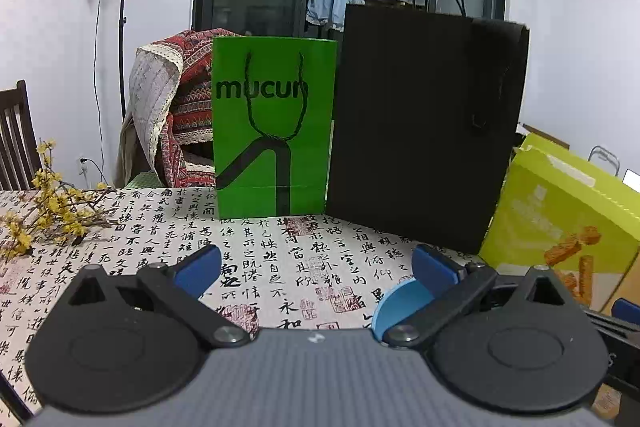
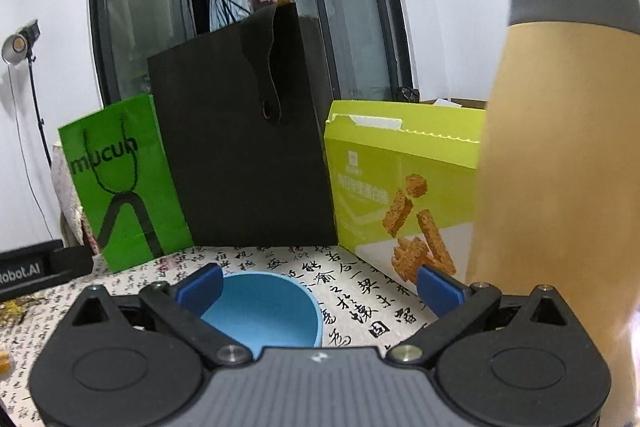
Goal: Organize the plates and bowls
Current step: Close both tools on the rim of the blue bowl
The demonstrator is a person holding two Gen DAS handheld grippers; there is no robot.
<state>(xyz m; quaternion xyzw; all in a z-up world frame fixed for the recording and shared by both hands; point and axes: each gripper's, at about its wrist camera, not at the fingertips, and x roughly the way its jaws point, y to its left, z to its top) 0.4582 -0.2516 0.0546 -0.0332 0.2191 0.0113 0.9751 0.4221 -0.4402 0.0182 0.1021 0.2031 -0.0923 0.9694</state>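
A blue bowl (image 2: 264, 311) sits upright on the calligraphy tablecloth (image 2: 360, 303), low in the right wrist view. My right gripper (image 2: 320, 285) is open just above and behind it, the left blue pad over the bowl's near left rim. In the left wrist view only a slice of the blue bowl (image 1: 404, 301) shows, behind the right finger. My left gripper (image 1: 316, 267) is open over bare tablecloth (image 1: 280, 267), nothing between its pads.
A green paper bag (image 1: 274, 131), a tall black bag (image 1: 424, 131) and a yellow-green snack box (image 1: 560, 211) line the far side. A tan flask with grey collar (image 2: 560, 131) stands close at right. Yellow flower twigs (image 1: 48, 211) lie at left.
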